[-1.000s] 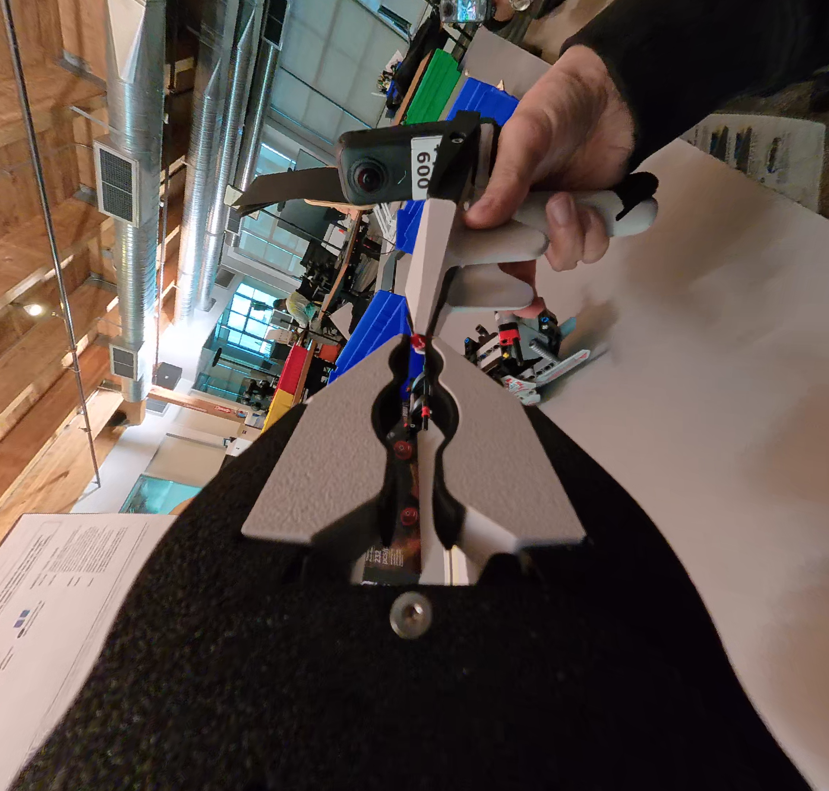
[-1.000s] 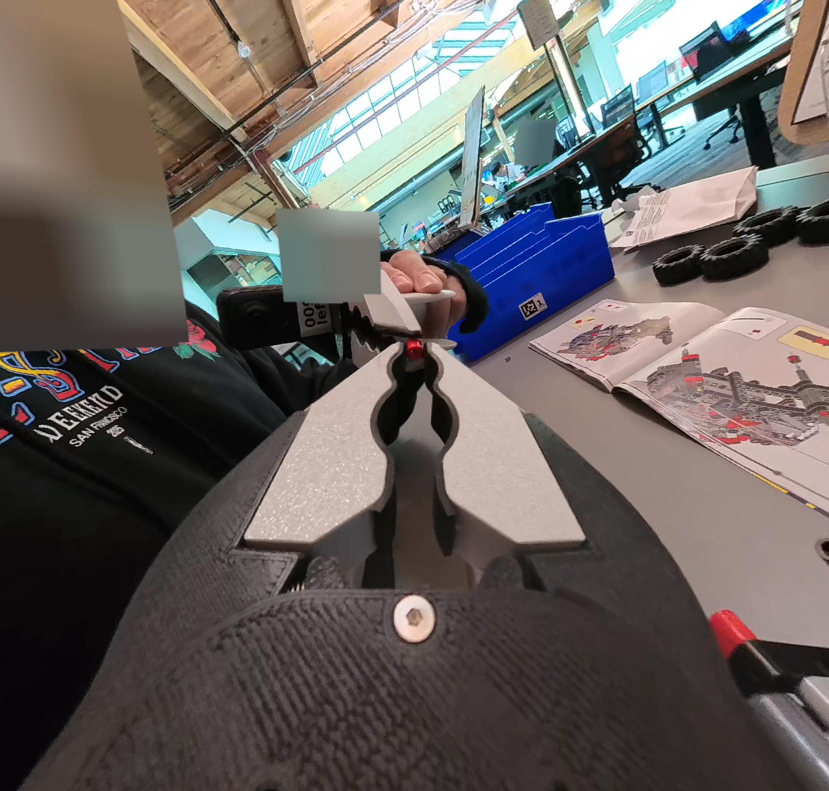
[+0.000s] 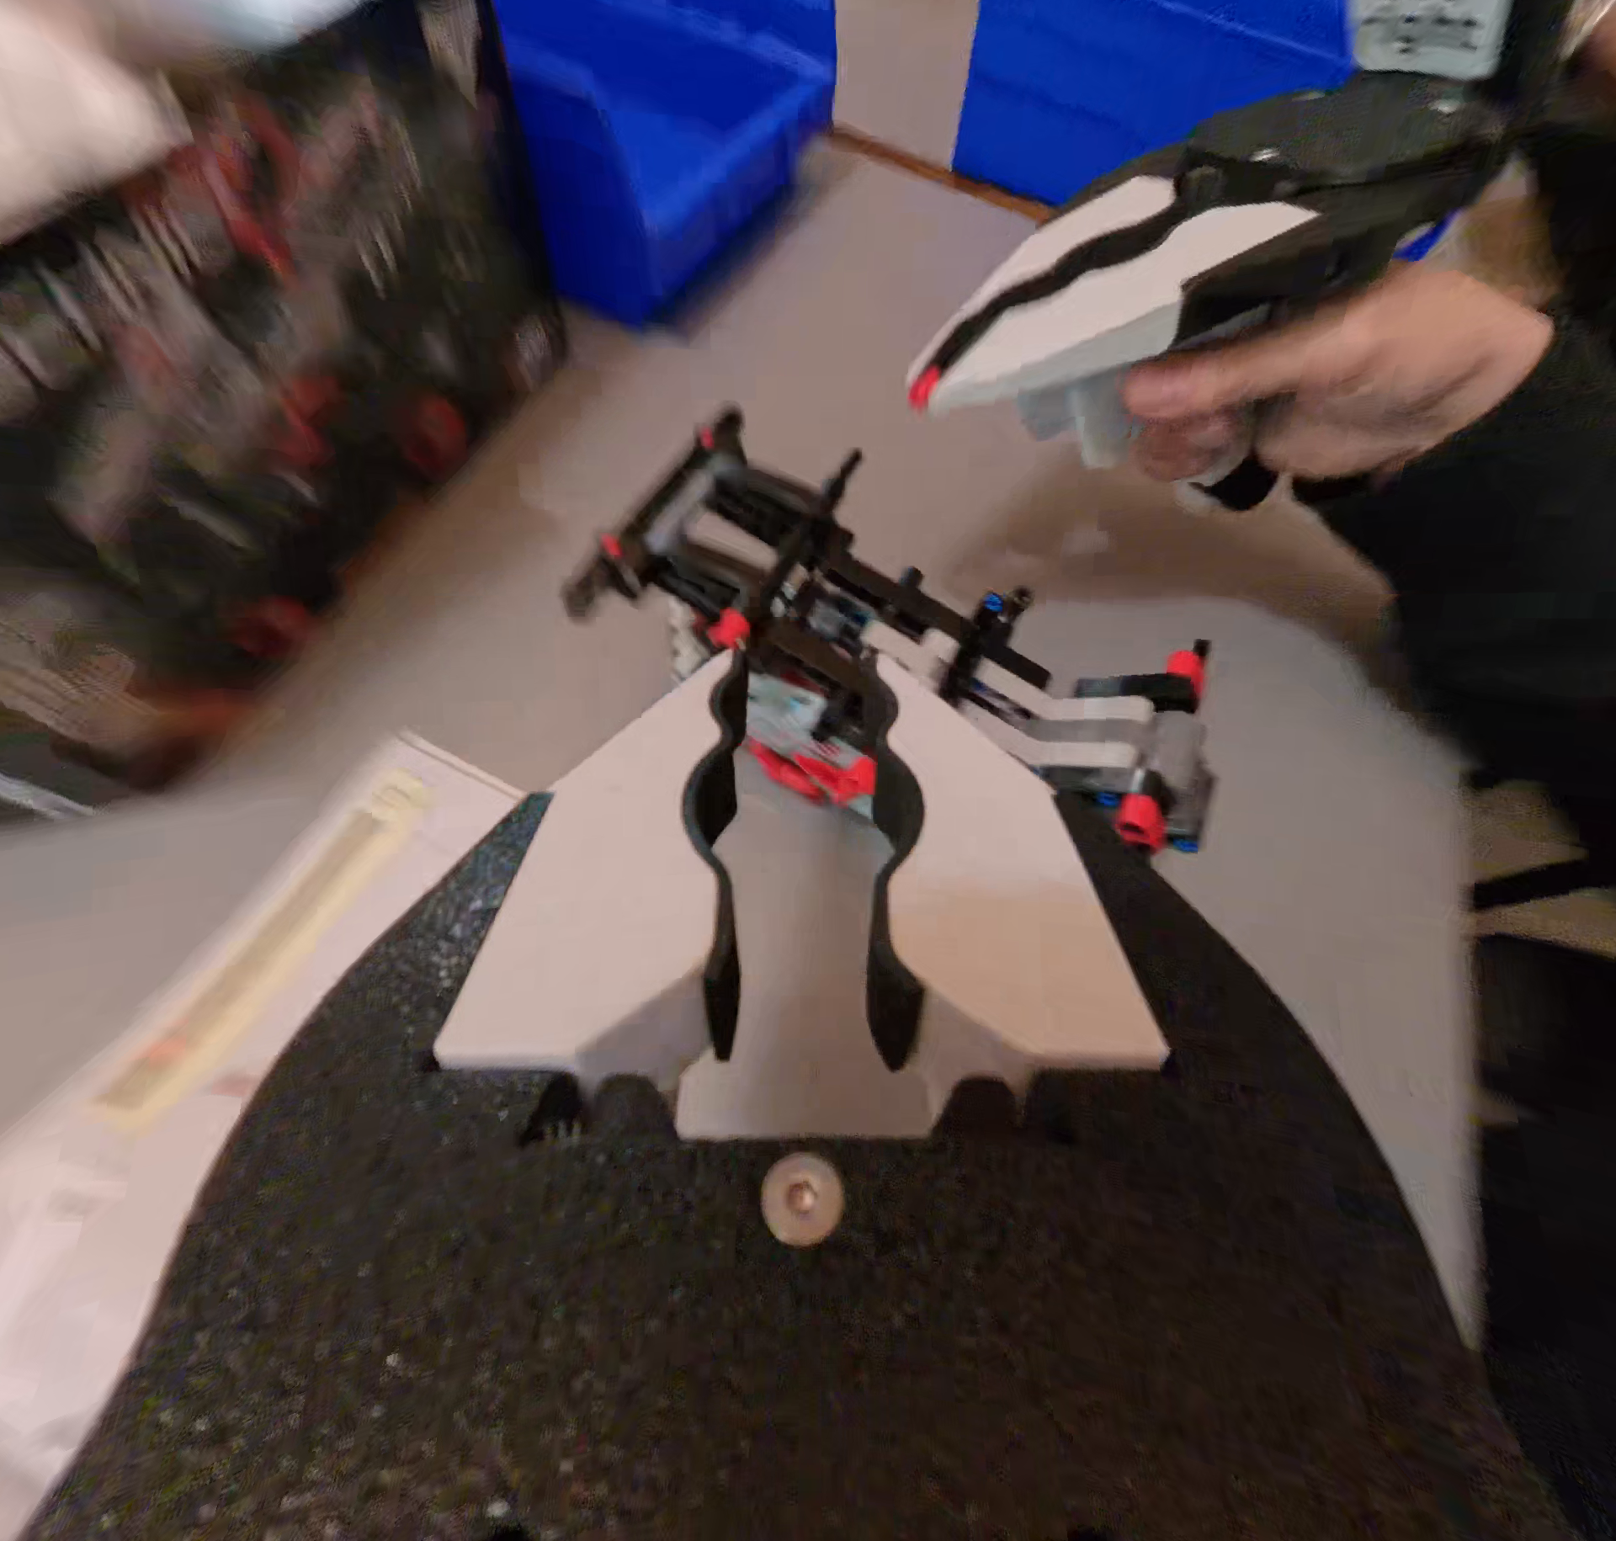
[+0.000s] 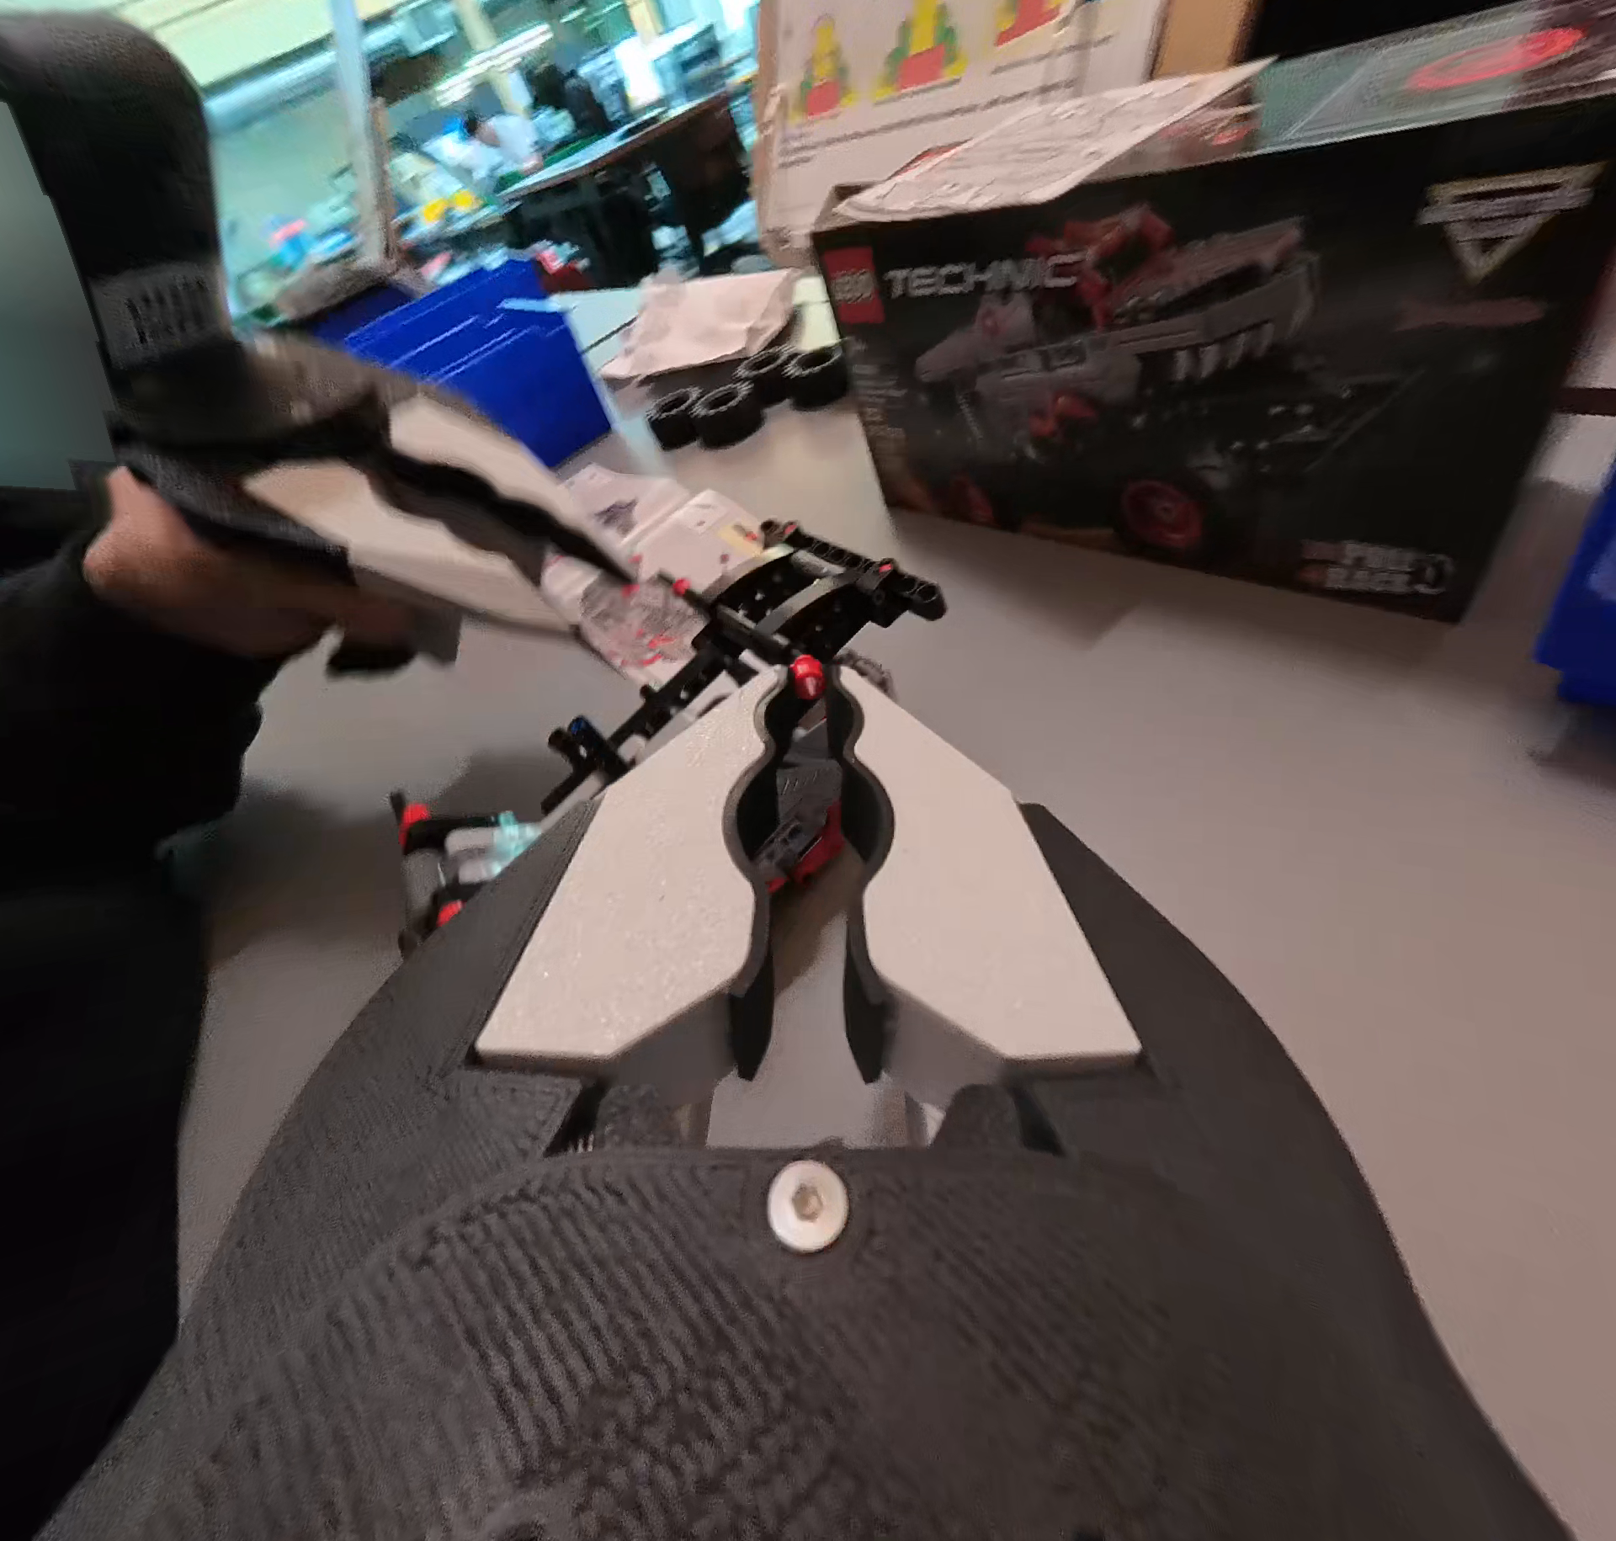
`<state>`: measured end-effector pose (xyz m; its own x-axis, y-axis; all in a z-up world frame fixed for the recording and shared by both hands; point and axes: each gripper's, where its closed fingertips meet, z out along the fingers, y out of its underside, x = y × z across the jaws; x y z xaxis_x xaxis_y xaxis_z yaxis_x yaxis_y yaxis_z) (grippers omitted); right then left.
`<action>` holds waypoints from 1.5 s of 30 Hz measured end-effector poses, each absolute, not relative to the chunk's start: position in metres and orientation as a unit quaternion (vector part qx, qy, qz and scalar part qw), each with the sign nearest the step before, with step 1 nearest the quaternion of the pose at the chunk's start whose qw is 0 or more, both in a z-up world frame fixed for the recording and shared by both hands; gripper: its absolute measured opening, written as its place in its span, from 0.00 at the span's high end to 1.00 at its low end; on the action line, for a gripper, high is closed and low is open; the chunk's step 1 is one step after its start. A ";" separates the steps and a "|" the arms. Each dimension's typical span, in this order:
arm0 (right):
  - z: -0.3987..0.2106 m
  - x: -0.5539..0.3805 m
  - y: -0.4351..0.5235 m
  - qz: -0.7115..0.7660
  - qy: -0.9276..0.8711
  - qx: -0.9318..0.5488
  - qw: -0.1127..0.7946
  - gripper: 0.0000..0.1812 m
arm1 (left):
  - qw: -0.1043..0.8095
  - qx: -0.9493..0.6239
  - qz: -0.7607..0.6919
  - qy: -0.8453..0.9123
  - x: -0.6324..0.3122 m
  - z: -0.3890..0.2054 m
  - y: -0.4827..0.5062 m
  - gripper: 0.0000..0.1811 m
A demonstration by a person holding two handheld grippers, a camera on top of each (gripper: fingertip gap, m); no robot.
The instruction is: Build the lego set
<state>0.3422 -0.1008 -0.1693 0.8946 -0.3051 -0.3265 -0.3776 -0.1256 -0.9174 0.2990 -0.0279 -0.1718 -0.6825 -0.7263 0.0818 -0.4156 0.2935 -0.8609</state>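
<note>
The half-built lego model (image 3: 839, 651) sits on the grey bench (image 3: 1224, 1062), right at the tips of the left tool (image 3: 803, 668), which gapes open with nothing gripped. The right tool (image 4: 806, 679) pinches a small red pin (image 4: 805, 675) just above the model, its tips nearly closed.

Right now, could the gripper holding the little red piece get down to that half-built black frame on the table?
Probably yes. The right gripper is shut on a small red pin and hangs just above the lego frame with nothing between them. The left gripper reaches in from the opposite side, which could crowd it.
</note>
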 end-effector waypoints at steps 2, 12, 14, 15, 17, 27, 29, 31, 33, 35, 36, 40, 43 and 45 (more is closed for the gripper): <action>-0.178 0.342 -0.100 0.050 0.191 -0.763 0.615 0.97 | 0.245 -0.262 -0.487 0.797 0.305 -0.143 -0.035 0.89; -0.181 0.346 -0.095 0.076 0.068 -0.774 0.625 0.97 | 0.148 -0.134 -0.364 0.910 0.330 -0.193 -0.057 0.91; -0.183 0.348 -0.094 0.068 0.055 -0.780 0.620 0.97 | 0.135 -0.134 -0.371 0.909 0.334 -0.198 -0.061 0.91; -0.184 0.347 -0.093 0.070 0.047 -0.780 0.620 0.97 | 0.136 -0.132 -0.383 0.904 0.336 -0.198 -0.063 0.92; -0.184 0.348 -0.092 0.072 0.042 -0.775 0.627 0.97 | 0.133 -0.131 -0.395 0.900 0.339 -0.200 -0.065 0.97; -0.191 0.343 -0.084 0.048 0.002 -0.776 0.629 0.97 | 0.142 -0.094 -0.438 0.883 0.341 -0.200 -0.064 0.98; -0.192 0.345 -0.084 0.038 -0.001 -0.778 0.627 0.97 | 0.136 -0.083 -0.446 0.880 0.339 -0.199 -0.066 0.98; -0.190 0.349 -0.087 0.038 0.004 -0.770 0.637 0.97 | 0.134 -0.075 -0.452 0.879 0.339 -0.199 -0.067 0.98; -0.184 0.350 -0.091 0.047 0.008 -0.755 0.654 0.97 | 0.131 -0.072 -0.457 0.877 0.339 -0.199 -0.067 0.98; -0.182 0.347 -0.090 0.057 0.001 -0.749 0.660 0.97 | 0.128 -0.070 -0.461 0.875 0.340 -0.199 -0.067 0.98; -0.185 0.346 -0.089 0.055 -0.001 -0.753 0.655 0.97 | 0.125 -0.070 -0.462 0.875 0.340 -0.199 -0.067 0.98; -0.190 0.344 -0.086 0.066 -0.006 -0.756 0.651 0.97 | 0.117 -0.067 -0.467 0.874 0.341 -0.200 -0.068 0.98; -0.184 0.344 -0.088 0.075 -0.002 -0.742 0.666 0.97 | 0.111 -0.067 -0.470 0.873 0.341 -0.200 -0.069 0.98; -0.187 0.342 -0.087 0.076 -0.007 -0.749 0.658 0.97 | 0.105 -0.067 -0.471 0.874 0.341 -0.200 -0.068 0.98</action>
